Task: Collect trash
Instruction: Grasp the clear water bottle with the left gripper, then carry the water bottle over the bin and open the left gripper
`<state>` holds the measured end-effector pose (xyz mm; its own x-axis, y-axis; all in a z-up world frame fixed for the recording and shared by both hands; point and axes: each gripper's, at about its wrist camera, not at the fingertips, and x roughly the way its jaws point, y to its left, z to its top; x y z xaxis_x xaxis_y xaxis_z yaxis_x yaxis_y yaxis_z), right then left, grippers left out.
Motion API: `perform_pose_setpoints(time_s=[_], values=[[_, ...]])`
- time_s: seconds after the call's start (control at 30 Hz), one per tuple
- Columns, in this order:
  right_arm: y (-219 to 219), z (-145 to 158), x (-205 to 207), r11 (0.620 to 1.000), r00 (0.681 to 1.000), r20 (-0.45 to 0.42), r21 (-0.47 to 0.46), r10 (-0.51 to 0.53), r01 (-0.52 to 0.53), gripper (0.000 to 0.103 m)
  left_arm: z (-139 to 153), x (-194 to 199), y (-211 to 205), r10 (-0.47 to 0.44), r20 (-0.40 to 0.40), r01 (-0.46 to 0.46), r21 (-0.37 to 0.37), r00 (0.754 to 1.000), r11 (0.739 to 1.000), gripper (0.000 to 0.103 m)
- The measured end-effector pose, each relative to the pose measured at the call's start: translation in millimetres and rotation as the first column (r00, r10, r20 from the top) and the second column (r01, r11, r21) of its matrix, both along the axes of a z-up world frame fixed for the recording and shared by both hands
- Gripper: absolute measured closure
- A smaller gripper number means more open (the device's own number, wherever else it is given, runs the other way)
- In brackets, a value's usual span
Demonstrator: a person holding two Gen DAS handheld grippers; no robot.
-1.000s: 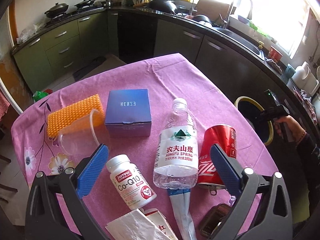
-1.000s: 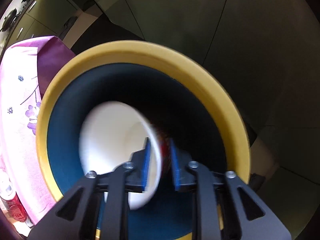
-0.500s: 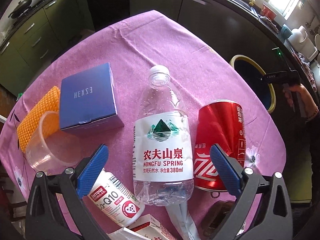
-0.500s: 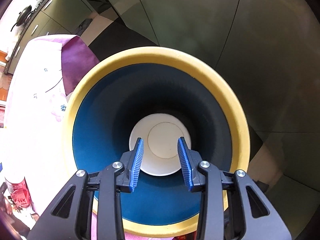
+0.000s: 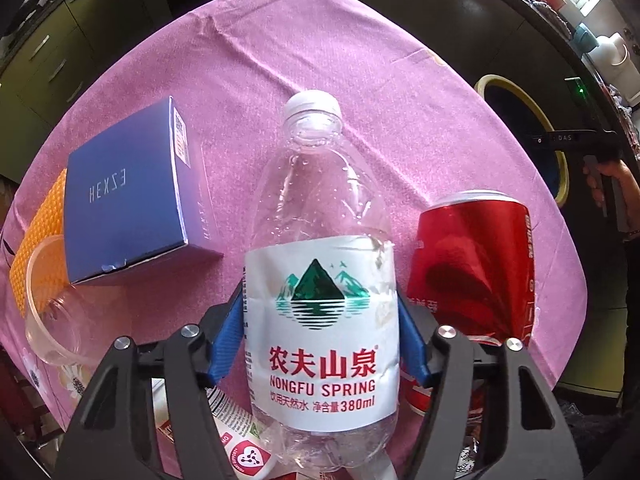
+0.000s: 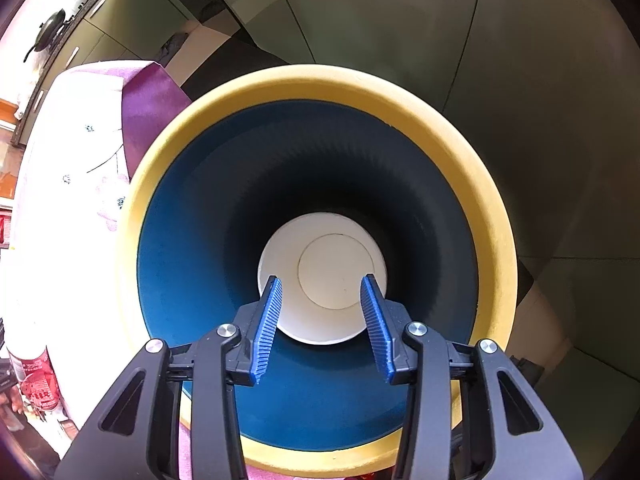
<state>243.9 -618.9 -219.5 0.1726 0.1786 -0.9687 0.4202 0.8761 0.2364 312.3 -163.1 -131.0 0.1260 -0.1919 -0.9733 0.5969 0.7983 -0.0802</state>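
Left gripper [image 5: 322, 340]: its blue fingers [image 5: 226, 344] are closed against both sides of the water bottle, pressing on the label band.
Water bottle [image 5: 320, 280]: lies on the purple-clothed surface [image 5: 360, 72] at the near middle, cap pointing far; whether it is lifted yet I cannot tell.
How it will handle: it looks empty, so light; the thin clear wall should give and crackle under pressure, and the glossy label may be slippery. The labelled belly, where the fingers sit, seems the best hold; the tapered shoulder would likely slip out.
Red can [image 5: 472, 264]: just right of the bottle, lying down, dented, also light.
Pill bottle [image 5: 236, 436]: near left, partly under the gripper.
Clear cup [image 5: 56, 312]: left, on its side beside the blue box [image 5: 128, 196].
Right gripper [image 6: 322, 320]: fingers partly open, holding nothing, over the bin's mouth.
Trash bin [image 6: 460, 128]: yellow rim, blue inside, on the floor beyond the right edge of the surface.
White cup [image 6: 340, 264]: lying at the bin's bottom.
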Motion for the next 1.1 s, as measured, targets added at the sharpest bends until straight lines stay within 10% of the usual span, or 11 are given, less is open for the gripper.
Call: perform_pose_setpoints(time_s=[0.67,1.1], values=[[10,19,12,0.999,0.996,0.089,0.045,0.012,-0.016,0.062,76,-32,-5,-0.03,0.178,0.04,-0.056,0.984,0.998,0.041],[-3,94,-65,0.997,0.946,0.324,0.079,-0.019,-0.008,0.06,89,-89,-161,-0.343,0.125,0.353,-0.071,0.931,0.933,0.041]])
